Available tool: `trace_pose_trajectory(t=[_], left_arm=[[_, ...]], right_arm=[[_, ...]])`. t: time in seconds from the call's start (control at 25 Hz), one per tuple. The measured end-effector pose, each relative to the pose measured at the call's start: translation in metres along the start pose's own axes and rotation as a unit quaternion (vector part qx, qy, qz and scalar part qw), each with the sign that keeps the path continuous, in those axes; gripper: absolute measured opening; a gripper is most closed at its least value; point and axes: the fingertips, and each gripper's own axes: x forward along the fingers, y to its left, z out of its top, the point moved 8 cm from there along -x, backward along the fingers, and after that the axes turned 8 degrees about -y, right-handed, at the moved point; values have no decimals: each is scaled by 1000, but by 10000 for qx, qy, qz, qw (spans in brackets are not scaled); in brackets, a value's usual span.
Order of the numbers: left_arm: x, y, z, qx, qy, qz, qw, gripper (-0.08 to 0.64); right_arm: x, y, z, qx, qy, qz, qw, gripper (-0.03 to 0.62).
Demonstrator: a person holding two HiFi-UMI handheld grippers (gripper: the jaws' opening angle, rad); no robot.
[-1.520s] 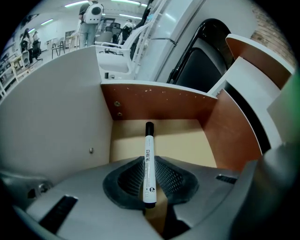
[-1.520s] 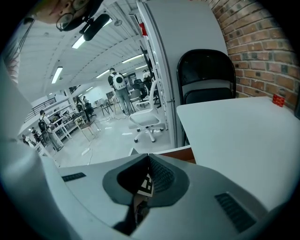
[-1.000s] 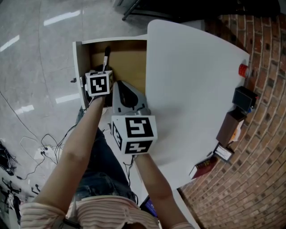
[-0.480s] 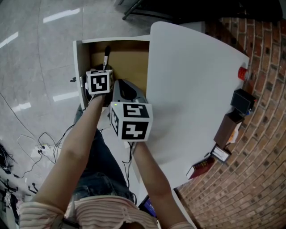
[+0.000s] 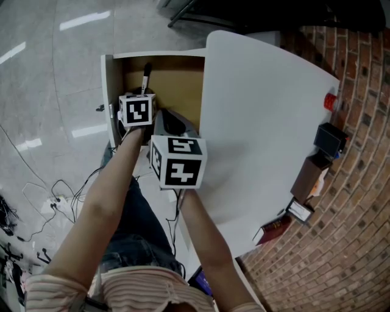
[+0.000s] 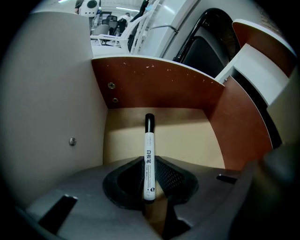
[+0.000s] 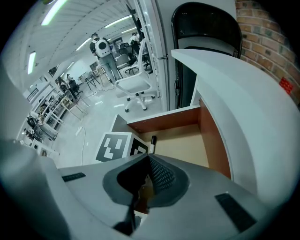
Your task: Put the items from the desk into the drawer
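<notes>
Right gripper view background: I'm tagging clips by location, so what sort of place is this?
Probably an open-plan office or lab: a white swivel chair on a glossy floor, rows of workstations behind under ceiling strip lights, and a white desk by a brick wall.

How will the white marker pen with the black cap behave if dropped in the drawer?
The white marker pen is a smooth round cylinder, so it will probably roll on the flat floor of the wooden drawer. It looks rigid and slim, so likely light.
</notes>
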Motion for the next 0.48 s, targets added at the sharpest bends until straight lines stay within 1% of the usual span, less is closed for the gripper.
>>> trace_pose_trajectory(t=[0.28, 0.48], left_arm=[[0, -1, 1, 74, 45, 73, 9999, 72], [-4, -5, 6, 149, -102, 96, 9998, 83]], right_arm=[[-2, -1, 2, 60, -71, -53, 9999, 17], [-2, -3, 4, 54, -116, -58, 9999, 17]])
